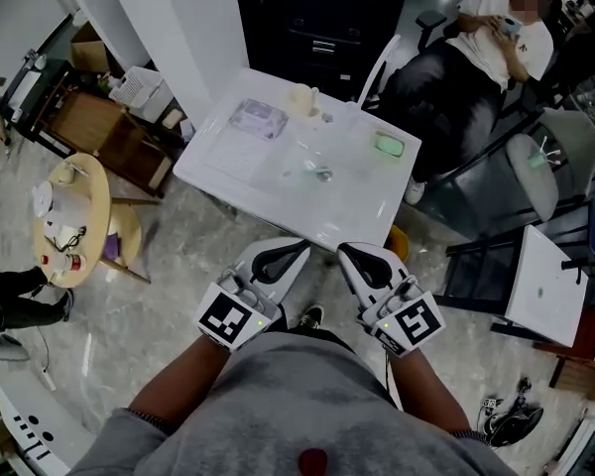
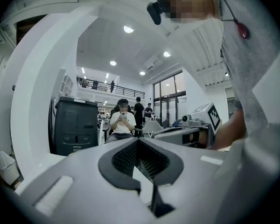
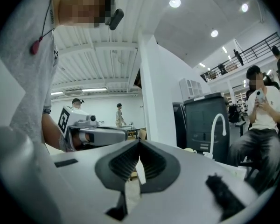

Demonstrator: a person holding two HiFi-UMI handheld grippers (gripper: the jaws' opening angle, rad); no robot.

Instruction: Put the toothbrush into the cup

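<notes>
A white table (image 1: 248,181) stands ahead of me in the head view. A cream cup (image 1: 302,99) sits upright near its far edge. A small thin pale object (image 1: 317,174), possibly the toothbrush, lies near the table's middle; it is too small to tell. My left gripper (image 1: 296,251) and right gripper (image 1: 349,253) hover side by side just short of the table's near edge, close to my body. Both are shut with nothing between the jaws. The left gripper (image 2: 139,141) and right gripper (image 3: 139,143) views look level across the room, and the toothbrush is not visible in them.
A clear packet (image 1: 258,119) and a green item (image 1: 389,145) also lie on the table. A person (image 1: 496,38) sits on a chair beyond it. A round wooden table (image 1: 74,216) stands at left, a white side table (image 1: 545,286) at right, a dark cabinet (image 1: 317,18) behind.
</notes>
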